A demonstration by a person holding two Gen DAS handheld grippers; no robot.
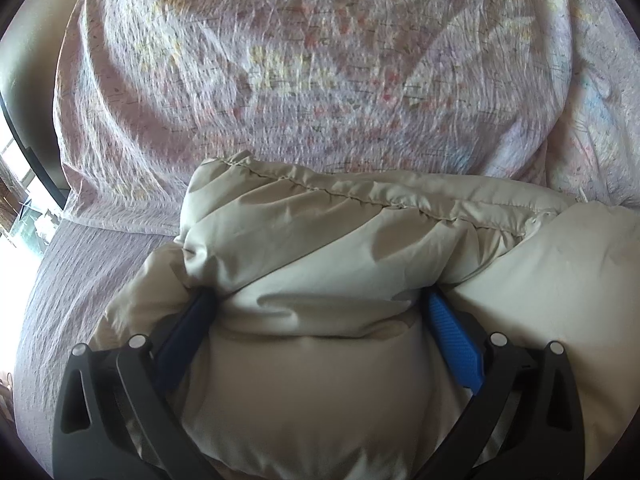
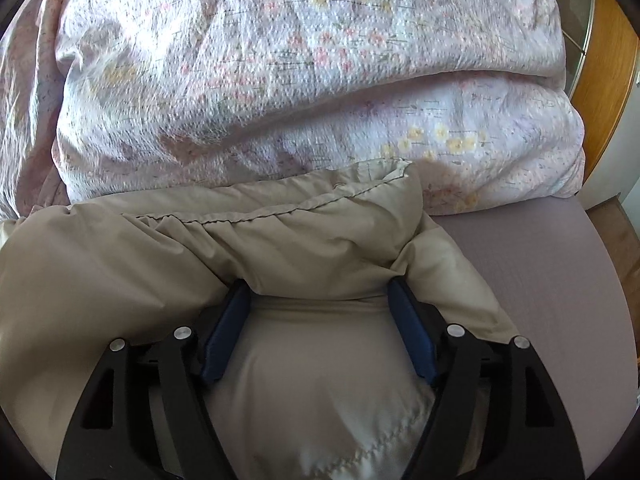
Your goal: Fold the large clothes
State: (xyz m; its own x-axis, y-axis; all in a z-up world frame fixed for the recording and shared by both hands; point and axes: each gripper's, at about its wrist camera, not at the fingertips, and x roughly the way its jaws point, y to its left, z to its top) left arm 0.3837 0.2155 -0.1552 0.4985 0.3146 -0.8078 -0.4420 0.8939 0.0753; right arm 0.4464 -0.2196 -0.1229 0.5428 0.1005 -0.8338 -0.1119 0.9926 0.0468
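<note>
A beige puffy jacket (image 1: 320, 240) lies folded on the bed, its stitched hem running across the top of the fold. My left gripper (image 1: 318, 294) stands wide, and a thick roll of the jacket bulges between its blue pads (image 1: 456, 340), which press into it. In the right wrist view the same jacket (image 2: 240, 240) fills the lower frame. My right gripper (image 2: 316, 284) is spread wide over a padded fold. The fabric sits between its dark blue pads (image 2: 412, 328) without being squeezed.
A floral pink duvet (image 1: 304, 80) is heaped just beyond the jacket, and it also fills the upper right wrist view (image 2: 280, 60). The mauve bed sheet (image 2: 540, 300) shows to the right, with wooden furniture (image 2: 608, 60) past the bed's edge. A bright window (image 1: 20, 184) is far left.
</note>
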